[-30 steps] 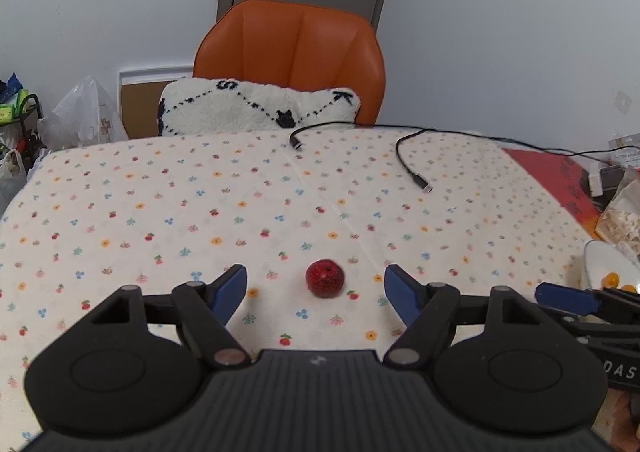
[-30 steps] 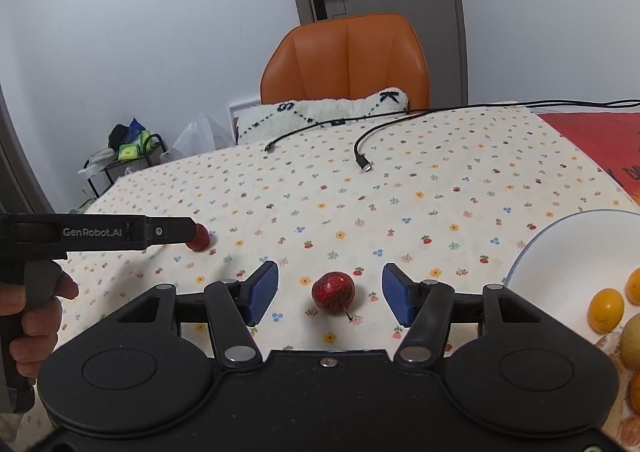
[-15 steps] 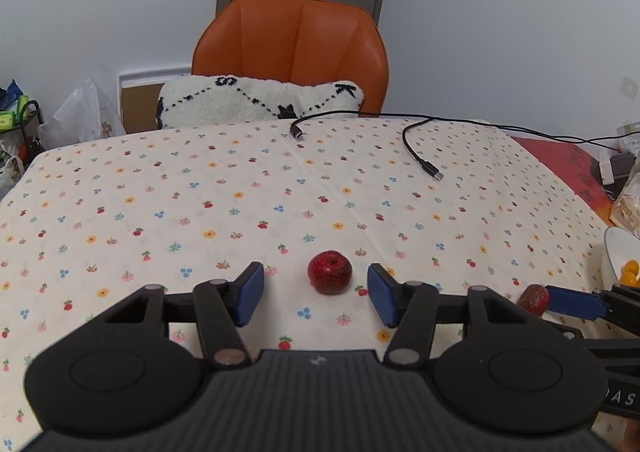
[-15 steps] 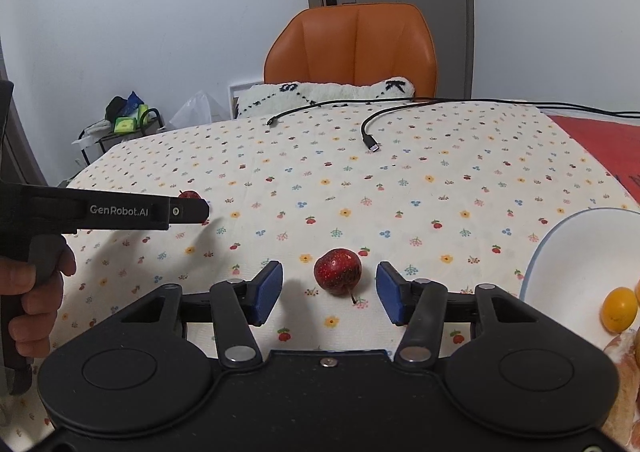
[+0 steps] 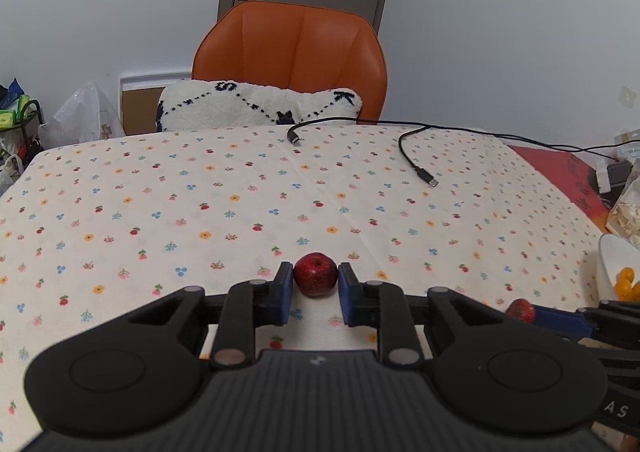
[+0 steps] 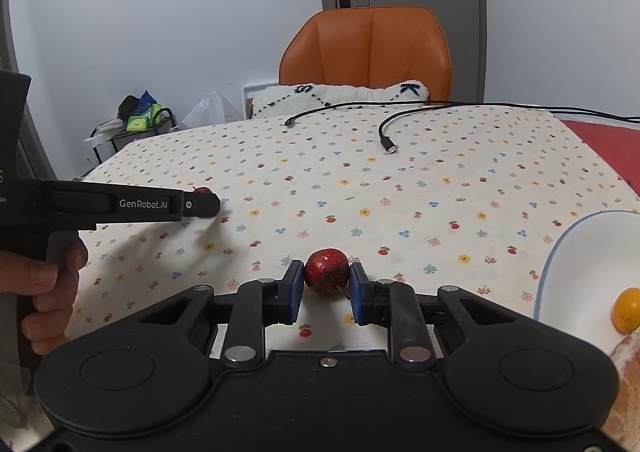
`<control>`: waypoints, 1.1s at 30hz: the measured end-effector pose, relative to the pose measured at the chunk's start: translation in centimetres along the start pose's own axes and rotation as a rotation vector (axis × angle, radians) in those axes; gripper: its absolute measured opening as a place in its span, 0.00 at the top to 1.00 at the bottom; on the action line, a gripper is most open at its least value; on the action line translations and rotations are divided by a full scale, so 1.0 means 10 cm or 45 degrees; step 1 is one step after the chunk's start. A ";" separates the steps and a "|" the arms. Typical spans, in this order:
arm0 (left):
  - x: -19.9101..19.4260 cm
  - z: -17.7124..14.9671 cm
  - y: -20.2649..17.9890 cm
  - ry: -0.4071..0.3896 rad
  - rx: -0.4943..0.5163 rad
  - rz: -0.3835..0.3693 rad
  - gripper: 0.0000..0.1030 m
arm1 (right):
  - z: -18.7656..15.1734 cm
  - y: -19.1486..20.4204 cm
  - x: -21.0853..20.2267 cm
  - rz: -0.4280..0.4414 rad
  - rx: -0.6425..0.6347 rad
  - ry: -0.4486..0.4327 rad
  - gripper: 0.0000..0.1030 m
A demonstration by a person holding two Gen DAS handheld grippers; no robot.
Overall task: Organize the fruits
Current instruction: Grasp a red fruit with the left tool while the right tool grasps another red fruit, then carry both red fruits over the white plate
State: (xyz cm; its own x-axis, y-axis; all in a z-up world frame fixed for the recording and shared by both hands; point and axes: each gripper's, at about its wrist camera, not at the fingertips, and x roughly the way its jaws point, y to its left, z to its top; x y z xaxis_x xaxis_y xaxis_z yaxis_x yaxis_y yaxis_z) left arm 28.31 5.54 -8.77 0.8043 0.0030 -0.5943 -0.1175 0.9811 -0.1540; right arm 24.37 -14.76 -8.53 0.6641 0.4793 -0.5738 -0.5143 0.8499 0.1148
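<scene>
A small red fruit (image 5: 315,278) rests on the flowered tablecloth (image 5: 240,204), and my left gripper (image 5: 315,282) is shut on it, blue pads against both its sides. A second small red fruit (image 6: 327,270), with a short stem, is held the same way by my right gripper (image 6: 327,278), also down at the cloth. From the right wrist view the left gripper (image 6: 200,205) shows side-on at the left with its fruit (image 6: 203,190) just peeking over it. To the right stands a white bowl (image 6: 576,252) holding an orange fruit (image 6: 626,309).
Two black cables (image 5: 416,168) lie on the far part of the table. An orange chair (image 5: 292,56) with a white cushion (image 5: 256,108) stands behind it. A red cloth (image 5: 560,172) and bags lie at the right edge. A hand (image 6: 44,284) grips the left tool.
Both grippers have come in lower over their red fruits, and their jaws have shut from wide open onto them.
</scene>
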 end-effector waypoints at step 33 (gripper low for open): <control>-1.27 -0.07 -0.51 -0.130 0.042 -0.086 0.79 | 0.00 -0.01 -1.07 0.006 0.070 -0.172 0.78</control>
State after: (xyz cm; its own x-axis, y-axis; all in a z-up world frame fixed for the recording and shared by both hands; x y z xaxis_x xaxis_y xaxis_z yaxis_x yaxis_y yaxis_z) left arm 18.28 0.35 -0.94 0.8651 -0.0449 -0.4995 -0.0435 0.9855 -0.1639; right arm 17.35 -20.00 -2.43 0.7306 0.5051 -0.4594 -0.4893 0.8566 0.1636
